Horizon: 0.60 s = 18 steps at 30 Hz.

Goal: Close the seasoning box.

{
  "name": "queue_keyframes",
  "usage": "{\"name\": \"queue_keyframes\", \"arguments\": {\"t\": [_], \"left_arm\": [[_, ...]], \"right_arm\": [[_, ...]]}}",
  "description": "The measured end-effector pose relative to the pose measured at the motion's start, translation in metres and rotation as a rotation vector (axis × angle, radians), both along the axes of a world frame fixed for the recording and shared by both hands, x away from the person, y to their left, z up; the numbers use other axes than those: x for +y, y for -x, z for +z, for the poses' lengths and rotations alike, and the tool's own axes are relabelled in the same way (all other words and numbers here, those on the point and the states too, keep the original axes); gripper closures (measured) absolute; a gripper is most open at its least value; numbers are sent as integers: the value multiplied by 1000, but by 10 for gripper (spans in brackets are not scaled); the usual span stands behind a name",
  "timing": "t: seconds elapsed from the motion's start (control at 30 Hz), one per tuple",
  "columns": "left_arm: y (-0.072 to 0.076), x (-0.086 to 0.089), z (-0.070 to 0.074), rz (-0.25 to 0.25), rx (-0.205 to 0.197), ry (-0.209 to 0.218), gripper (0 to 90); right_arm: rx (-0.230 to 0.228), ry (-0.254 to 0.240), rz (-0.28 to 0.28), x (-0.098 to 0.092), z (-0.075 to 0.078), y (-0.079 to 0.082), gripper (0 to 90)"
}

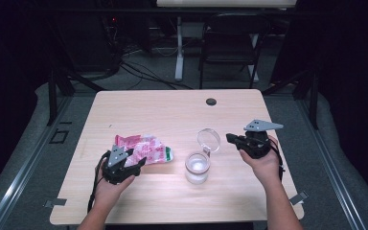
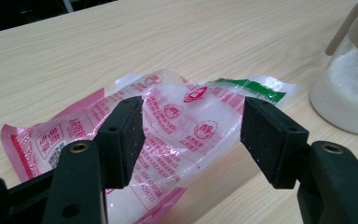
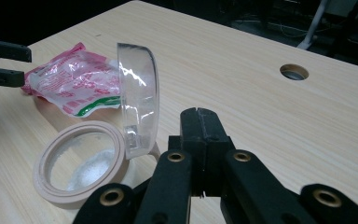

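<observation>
Two containers sit on the tabletop (image 1: pixel 172 115). Nearest the person, the glass jar (image 1: pixel 197 167) holds white granules low in its body, its clear hinged lid (image 1: pixel 208 140) standing open. Left of it lies the pink-printed plastic bag (image 1: pixel 146 149), also holding white grains. The left gripper (image 1: pixel 136 160) has its jaws apart around the bag's near end. The right gripper (image 1: pixel 231 138), jaws pressed together and empty, is just right of the lid.
</observation>
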<state>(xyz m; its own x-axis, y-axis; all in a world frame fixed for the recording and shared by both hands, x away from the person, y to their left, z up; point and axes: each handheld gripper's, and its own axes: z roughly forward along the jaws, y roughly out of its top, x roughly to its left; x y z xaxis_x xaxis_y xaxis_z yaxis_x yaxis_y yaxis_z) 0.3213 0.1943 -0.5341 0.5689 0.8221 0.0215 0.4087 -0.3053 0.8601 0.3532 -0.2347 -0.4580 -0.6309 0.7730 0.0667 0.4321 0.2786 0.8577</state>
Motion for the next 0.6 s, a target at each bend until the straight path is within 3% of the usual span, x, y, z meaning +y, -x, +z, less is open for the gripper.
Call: {"name": "queue_keyframes", "arguments": {"t": [0.6], "left_arm": [[4, 7, -1, 21, -1, -4, 393]], "right_arm": [[27, 18, 8, 10, -14, -12, 900]]}}
